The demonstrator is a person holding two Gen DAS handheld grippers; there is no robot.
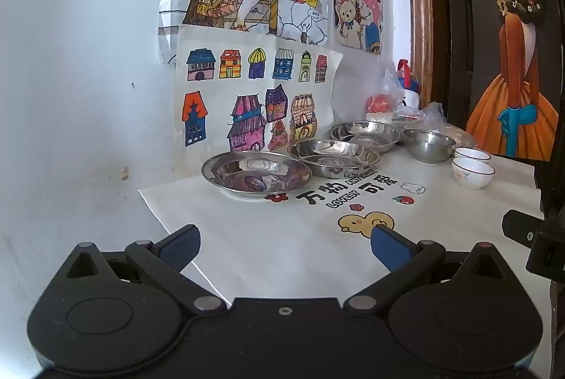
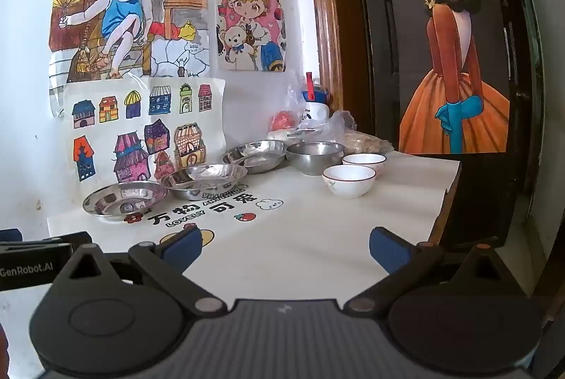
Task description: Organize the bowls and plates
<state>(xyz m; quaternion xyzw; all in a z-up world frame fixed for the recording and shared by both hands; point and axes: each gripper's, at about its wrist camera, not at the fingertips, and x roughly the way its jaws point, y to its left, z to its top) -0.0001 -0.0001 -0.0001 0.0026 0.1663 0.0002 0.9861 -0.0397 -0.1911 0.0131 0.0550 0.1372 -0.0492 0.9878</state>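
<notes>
Three steel plates stand in a row along the wall on the white cloth: the near one, the middle one and the far one. A steel bowl sits beside the far plate. Two white ceramic bowls stand to its right, the nearer and the farther. My left gripper is open and empty, well short of the near plate. My right gripper is open and empty over the cloth's front.
Plastic bags, a red item and a blue-and-white bottle crowd the back corner. Drawings cover the wall. A dark door with a poster stands at the right, past the table's right edge. The left gripper's body shows at the right view's left.
</notes>
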